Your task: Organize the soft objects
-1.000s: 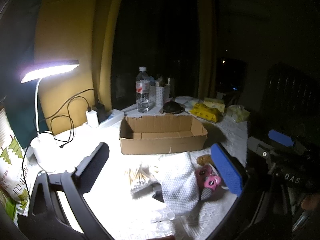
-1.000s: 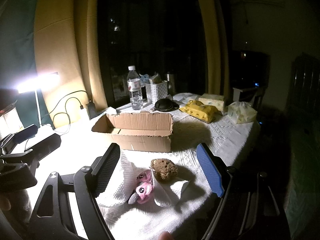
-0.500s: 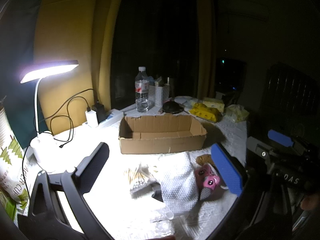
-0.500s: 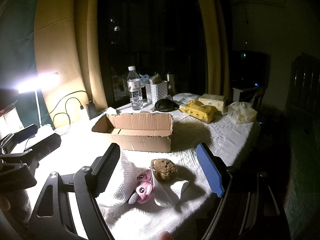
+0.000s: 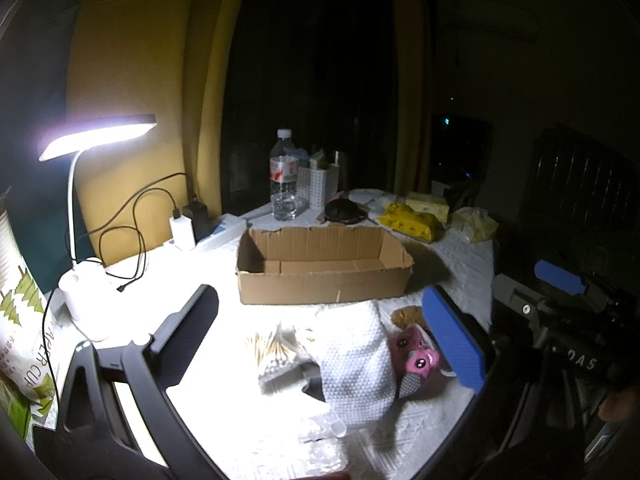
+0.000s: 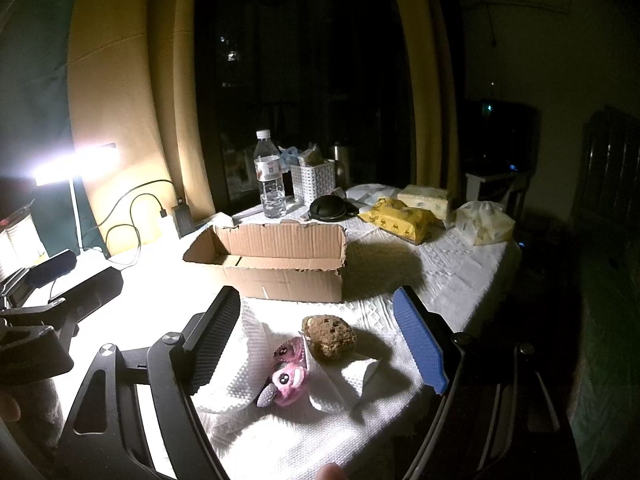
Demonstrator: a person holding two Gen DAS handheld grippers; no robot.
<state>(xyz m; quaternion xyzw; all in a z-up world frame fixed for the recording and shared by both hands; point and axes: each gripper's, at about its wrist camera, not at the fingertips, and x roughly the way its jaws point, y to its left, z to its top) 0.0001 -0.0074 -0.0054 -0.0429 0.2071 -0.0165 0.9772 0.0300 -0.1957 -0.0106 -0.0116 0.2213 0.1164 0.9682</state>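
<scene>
Both the left gripper (image 5: pixel 320 332) and right gripper (image 6: pixel 320 344) hover spread wide over the small pink plush toy (image 6: pixel 289 376) lying on white dimpled cloth (image 6: pixel 236 368) before the empty cardboard box (image 6: pixel 276 264); light and squashy, it likely suits a mid-body pinch.

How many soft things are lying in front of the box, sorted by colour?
Brown: 1, the brown plush.
Pink: 1, the pink plush.
White: 1, the white cloth.
Total: 3, none yet in the cardboard box.
</scene>
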